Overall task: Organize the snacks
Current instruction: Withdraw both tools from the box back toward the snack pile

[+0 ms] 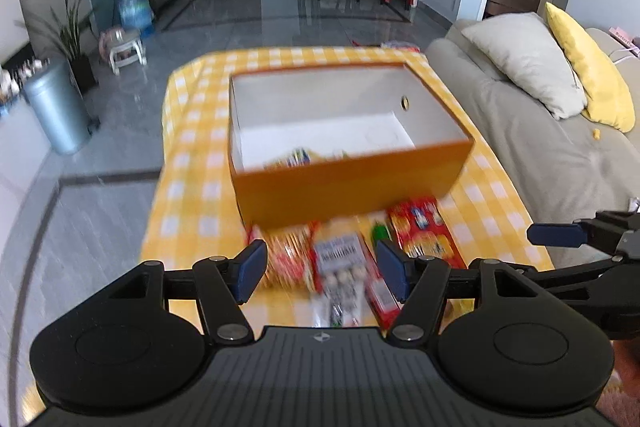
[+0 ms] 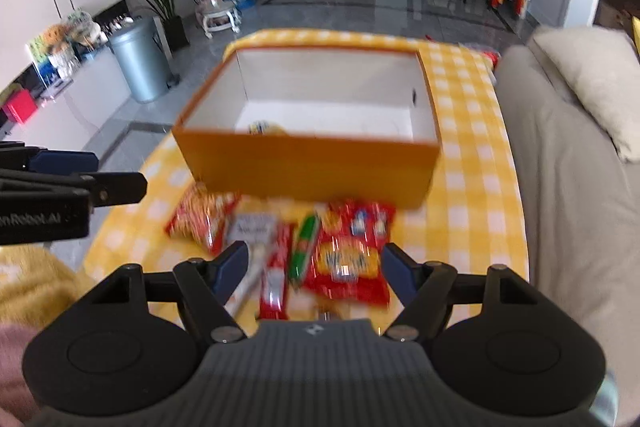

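An open orange box with a white inside stands on the yellow checked table; one small yellow snack packet lies in it. In front of the box lie several snack packs: a red noodle-style bag, a clear pack with a white label, a slim red bar, a green stick and a red cracker bag. My left gripper is open above the labelled pack. My right gripper is open above the red bar and cracker bag.
The table with its yellow checked cloth has a grey sofa with cushions at its right. A metal bin, plants and a water jug stand on the floor at the left. Dining furniture is far behind.
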